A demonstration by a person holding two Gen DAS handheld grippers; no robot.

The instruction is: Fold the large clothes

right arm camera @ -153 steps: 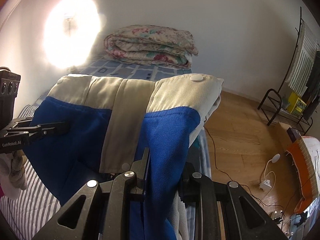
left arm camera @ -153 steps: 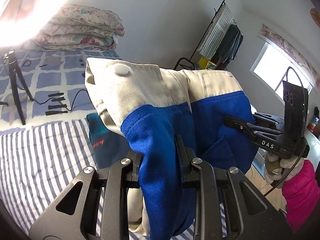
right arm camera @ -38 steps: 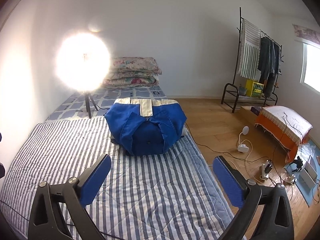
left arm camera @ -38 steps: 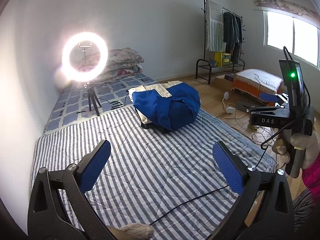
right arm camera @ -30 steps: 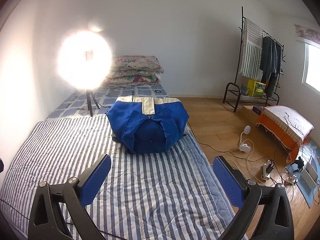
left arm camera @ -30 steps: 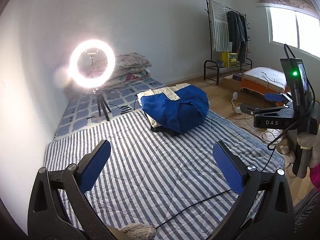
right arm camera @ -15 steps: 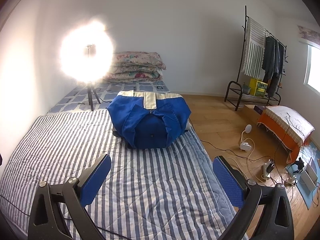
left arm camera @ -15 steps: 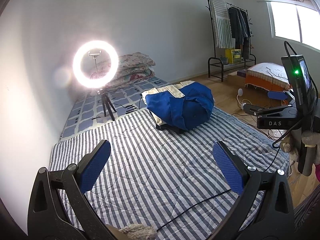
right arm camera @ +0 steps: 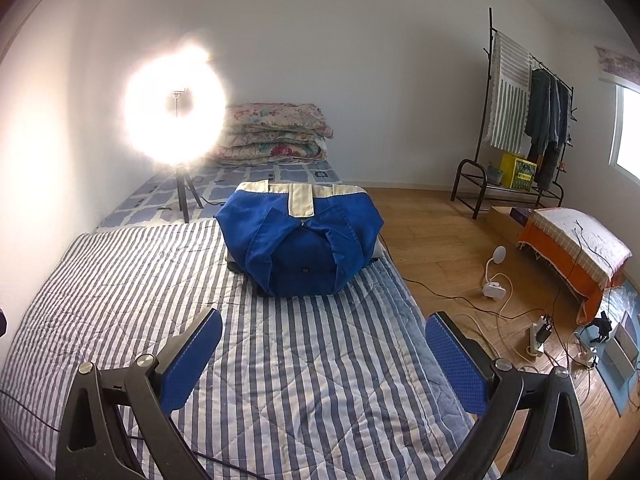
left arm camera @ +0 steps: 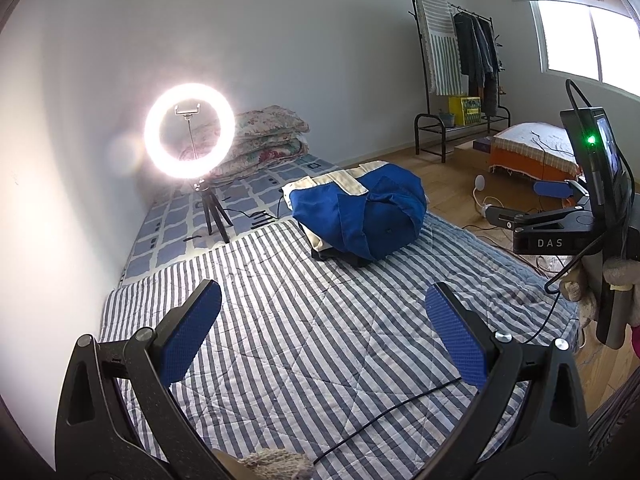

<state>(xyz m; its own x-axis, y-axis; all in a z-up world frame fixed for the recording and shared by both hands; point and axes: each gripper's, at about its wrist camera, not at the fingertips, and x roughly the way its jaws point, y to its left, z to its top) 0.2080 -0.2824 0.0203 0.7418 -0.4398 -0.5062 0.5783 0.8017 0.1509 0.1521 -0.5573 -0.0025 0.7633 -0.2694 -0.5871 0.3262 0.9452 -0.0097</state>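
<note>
Both hand-held grippers, left [left arm camera: 323,333] and right [right arm camera: 324,361], clamped on the blue jacket [right arm camera: 299,240] five seconds ago, now gape wide, empty; it sits folded at the striped mattress's [right arm camera: 280,364] far edge, beside a ring light [left arm camera: 189,131].

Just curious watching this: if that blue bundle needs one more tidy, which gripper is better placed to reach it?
Probably the right gripper: the folded blue garment lies straight ahead of its open fingers. The left gripper, also open, sees it off-centre.

Striped quilt [right arm camera: 304,360] lies bare ahead; folded blue jacket [right arm camera: 300,248] blocks twelve o'clock, ring light tripod [right arm camera: 186,196] at eleven.
</note>
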